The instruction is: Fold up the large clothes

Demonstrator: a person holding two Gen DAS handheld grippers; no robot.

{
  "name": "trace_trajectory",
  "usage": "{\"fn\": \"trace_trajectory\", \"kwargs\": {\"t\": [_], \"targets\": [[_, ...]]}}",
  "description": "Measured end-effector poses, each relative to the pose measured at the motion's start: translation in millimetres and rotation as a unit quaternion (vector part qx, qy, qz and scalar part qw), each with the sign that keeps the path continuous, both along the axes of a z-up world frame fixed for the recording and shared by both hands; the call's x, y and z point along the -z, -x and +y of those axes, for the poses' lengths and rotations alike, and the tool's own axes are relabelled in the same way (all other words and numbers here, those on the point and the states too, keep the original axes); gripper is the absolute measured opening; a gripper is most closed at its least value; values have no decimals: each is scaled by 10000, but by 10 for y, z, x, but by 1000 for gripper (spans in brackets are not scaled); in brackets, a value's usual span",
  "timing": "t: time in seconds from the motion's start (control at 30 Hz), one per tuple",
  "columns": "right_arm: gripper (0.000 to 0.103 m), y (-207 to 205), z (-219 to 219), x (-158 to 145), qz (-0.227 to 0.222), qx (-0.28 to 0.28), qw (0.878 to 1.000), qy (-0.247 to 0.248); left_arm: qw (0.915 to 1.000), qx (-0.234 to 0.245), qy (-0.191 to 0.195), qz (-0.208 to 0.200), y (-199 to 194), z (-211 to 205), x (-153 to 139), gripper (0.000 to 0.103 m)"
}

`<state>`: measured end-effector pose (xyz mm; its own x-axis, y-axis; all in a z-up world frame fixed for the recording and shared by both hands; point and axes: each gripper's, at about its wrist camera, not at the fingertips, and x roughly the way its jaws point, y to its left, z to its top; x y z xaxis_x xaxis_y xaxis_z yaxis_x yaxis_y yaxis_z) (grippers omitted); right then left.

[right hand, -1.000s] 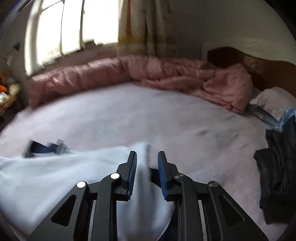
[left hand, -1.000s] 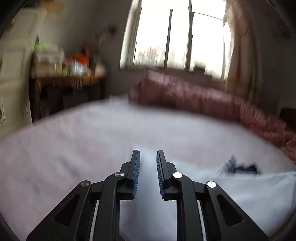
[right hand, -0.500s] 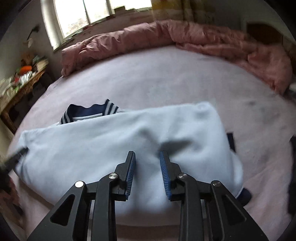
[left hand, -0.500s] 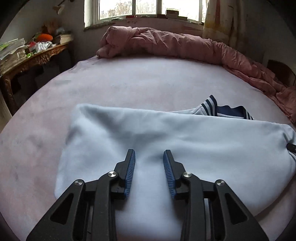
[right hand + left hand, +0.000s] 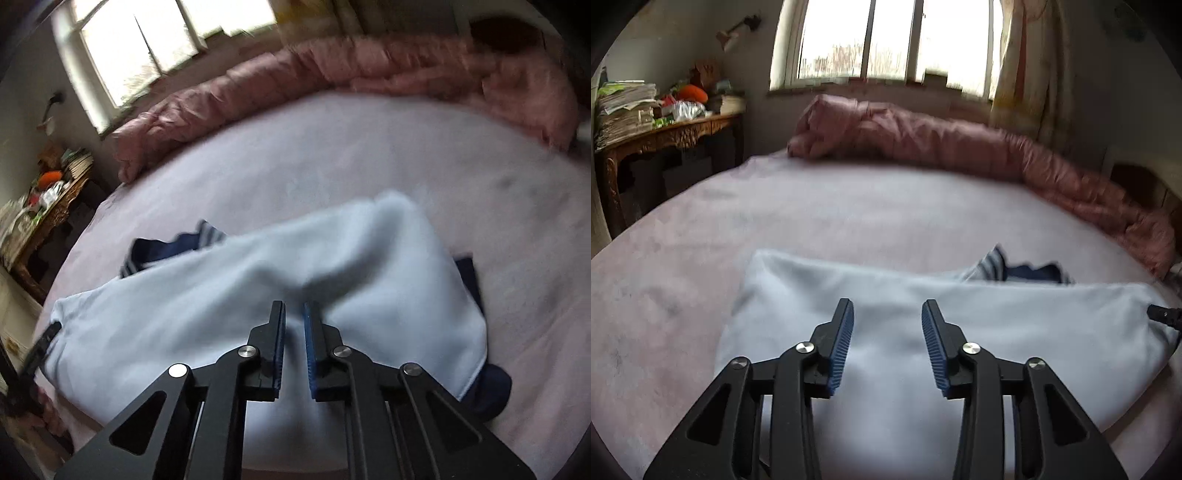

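Blurred pale-blue garment (image 5: pixel 229 306) hides the right hand-held gripper's (image 5: pixel 294 314) pinch; left hand-held gripper (image 5: pixel 887 314) gapes wide.

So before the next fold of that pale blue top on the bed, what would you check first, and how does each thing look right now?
1. Left gripper open above the pale blue top: ok.
2. Right gripper gripping cloth: cannot tell; fingers nearly shut, a fold rises between them.
3. Top lying flat: not ok; it bunches up by the right gripper.
4. Striped navy collar tucked in: not ok, it pokes out.
5. Bed beyond the top free for folding: ok.
6. Pink quilt away from the top: ok.
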<state>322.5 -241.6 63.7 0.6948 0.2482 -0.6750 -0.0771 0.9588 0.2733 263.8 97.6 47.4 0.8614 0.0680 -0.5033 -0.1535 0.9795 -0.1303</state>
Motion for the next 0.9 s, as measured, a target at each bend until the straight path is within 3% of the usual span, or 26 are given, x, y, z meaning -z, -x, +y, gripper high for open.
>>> {"fn": "trace_trajectory", "kwargs": {"t": [0.07, 0.2, 0.27, 0.4, 0.43, 0.5, 0.53, 0.67, 0.83, 0.9], "targets": [[18, 77, 114, -111, -145, -281, 9994, -148, 9998, 84, -16, -197, 43, -41, -72, 48], [31, 152, 484, -171, -210, -546, 9980, 225, 9965, -179, -531, -626, 145, -217, -176, 81], [36, 142, 625, -130, -117, -621, 9973, 377, 9944, -217, -697, -767, 174, -271, -198, 83], [60, 134, 858, -70, -58, -602, 9952, 764, 9926, -175, -690, -986, 199, -291, -231, 102], [65, 148, 892, -64, -146, -553, 9939, 941, 9918, -183, -683, -1062, 214, -291, -244, 102], [86, 199, 962, -102, -413, -503, 9908, 1188, 9910, -159, -664, -1151, 233, -285, -270, 102], [88, 256, 959, -114, -553, -485, 9890, 1282, 9908, -154, -653, -1177, 239, -285, -278, 102], [88, 316, 1012, -161, -774, -470, 9843, 1512, 9908, -125, -689, -1156, 236, -309, -265, 102], [88, 299, 1026, -147, -346, -515, 9861, 1543, 9916, 30, -796, -1016, 208, -344, -234, 102], [88, 270, 1035, -105, -12, -682, 9863, 1503, 9937, 587, -666, -681, 133, -354, -185, 102]]}}
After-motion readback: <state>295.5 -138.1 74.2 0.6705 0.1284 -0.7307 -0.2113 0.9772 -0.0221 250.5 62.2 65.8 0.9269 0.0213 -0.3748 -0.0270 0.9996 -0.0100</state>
